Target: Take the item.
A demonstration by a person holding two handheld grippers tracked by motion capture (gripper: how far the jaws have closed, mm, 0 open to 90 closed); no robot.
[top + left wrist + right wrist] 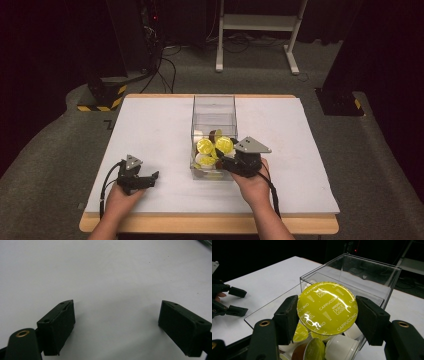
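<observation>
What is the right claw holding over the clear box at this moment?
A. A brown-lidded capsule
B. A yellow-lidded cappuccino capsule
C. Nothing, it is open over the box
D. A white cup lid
B. In the right gripper view the right claw has its pads pressed on both sides of a cappuccino capsule with a yellow foil lid, above the clear box of other capsules.

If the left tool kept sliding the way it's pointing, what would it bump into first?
Probably the clear box. In the high view the left tool rests open on the white table pointing right, toward the box's near corner, though it might just slip past in front.
</observation>
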